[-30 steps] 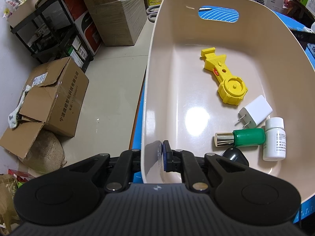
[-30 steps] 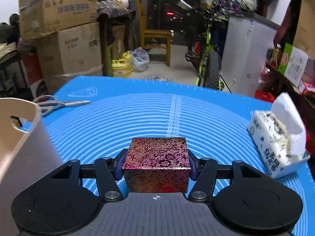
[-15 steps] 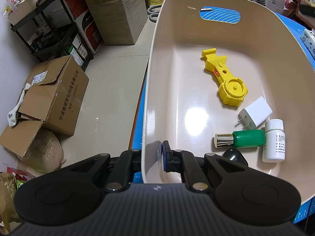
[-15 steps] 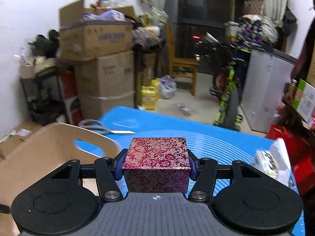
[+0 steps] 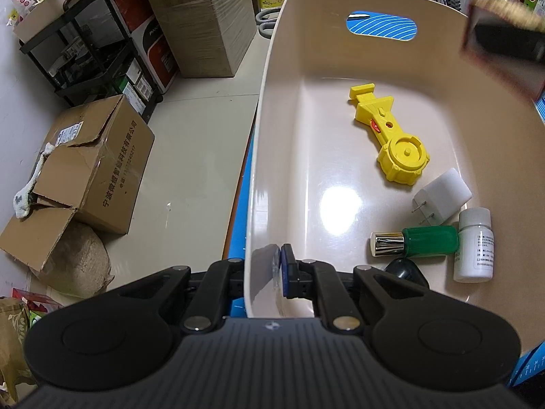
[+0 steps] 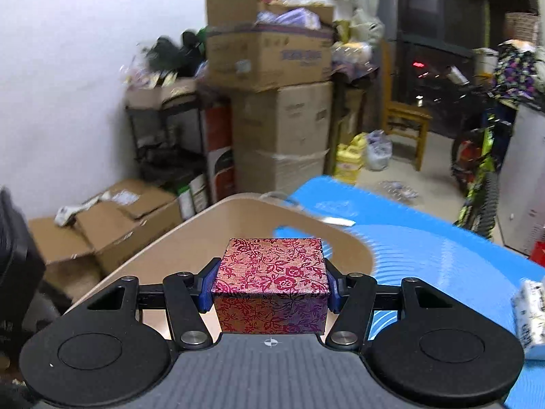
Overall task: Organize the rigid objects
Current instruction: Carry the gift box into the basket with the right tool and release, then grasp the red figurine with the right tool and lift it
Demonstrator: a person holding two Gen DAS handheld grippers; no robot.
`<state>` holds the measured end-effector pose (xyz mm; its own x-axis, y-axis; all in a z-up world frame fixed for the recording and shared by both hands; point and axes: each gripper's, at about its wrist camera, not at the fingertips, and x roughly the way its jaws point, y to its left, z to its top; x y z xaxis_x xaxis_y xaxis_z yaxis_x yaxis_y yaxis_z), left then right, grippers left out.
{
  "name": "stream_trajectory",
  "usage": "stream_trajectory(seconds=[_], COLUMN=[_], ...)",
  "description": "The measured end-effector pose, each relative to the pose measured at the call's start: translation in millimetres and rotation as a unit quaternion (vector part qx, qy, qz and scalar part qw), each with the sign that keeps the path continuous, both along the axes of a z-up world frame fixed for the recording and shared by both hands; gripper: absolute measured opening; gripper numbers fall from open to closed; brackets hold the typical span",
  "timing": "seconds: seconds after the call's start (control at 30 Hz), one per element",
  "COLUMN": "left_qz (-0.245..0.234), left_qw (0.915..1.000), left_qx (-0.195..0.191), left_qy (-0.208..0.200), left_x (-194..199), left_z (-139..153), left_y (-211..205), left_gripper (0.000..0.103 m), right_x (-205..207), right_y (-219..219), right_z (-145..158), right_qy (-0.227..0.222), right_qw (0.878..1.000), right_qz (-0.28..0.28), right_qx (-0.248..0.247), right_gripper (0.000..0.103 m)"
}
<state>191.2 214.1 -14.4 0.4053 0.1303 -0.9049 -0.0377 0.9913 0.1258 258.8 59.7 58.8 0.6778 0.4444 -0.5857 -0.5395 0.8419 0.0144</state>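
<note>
My left gripper (image 5: 269, 267) is shut on the near-left wall of the beige bin (image 5: 293, 109) and pinches its rim. Inside the bin lie a yellow plastic tool (image 5: 391, 139), a white charger plug (image 5: 442, 201), a green bottle with a silver cap (image 5: 425, 240), a white pill bottle (image 5: 475, 248) and a small black object (image 5: 405, 271). My right gripper (image 6: 270, 284) is shut on a red floral box (image 6: 270, 286) and holds it in the air above the bin's rim (image 6: 190, 238). In the left wrist view the box (image 5: 507, 44) shows blurred at the top right.
The bin stands on a blue mat (image 6: 425, 255) at the table's left edge. Scissors (image 5: 265, 22) lie beyond the bin, and a tissue pack (image 6: 531, 313) sits on the mat at the right. Cardboard boxes (image 5: 92, 167) and a black shelf (image 5: 88, 51) stand on the floor to the left.
The right gripper has risen and swung left with the floral box, from over the mat to over the bin's edge. The box now shows in the left wrist view. The left gripper stayed put.
</note>
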Motion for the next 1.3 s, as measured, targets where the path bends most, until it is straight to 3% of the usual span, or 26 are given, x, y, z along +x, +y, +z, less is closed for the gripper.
stream_trajectory(seconds=[0.57, 0.83, 1.03, 1.3], left_qz=[0.0, -0.001, 0.0, 0.0], left_qw=[1.0, 1.0, 1.0, 1.0], left_qx=[0.002, 0.001, 0.003, 0.004], left_qy=[0.0, -0.001, 0.0, 0.001], left_x=[-0.9, -1.1, -1.2, -0.6], left_z=[0.4, 0.5, 0.0, -0.4], left_y=[-0.9, -1.7, -2.2, -2.9], left_gripper=[0.013, 0.013, 0.013, 0.013], right_x=[-18.1, -22.8, -12.8, 5.8], right_y=[57.4, 34.5, -5.4, -69.4], right_z=[-61.3, -33.3, -6.7, 5.9], right_qy=[0.101, 0.077, 0.055, 0.019], right_qw=[0.986, 0.993, 0.998, 0.998], right_qz=[0.083, 0.067, 0.029, -0.041], right_qx=[-0.1, -0.06, -0.031, -0.04], right_gripper=[0.063, 0.076, 0.077, 0.077])
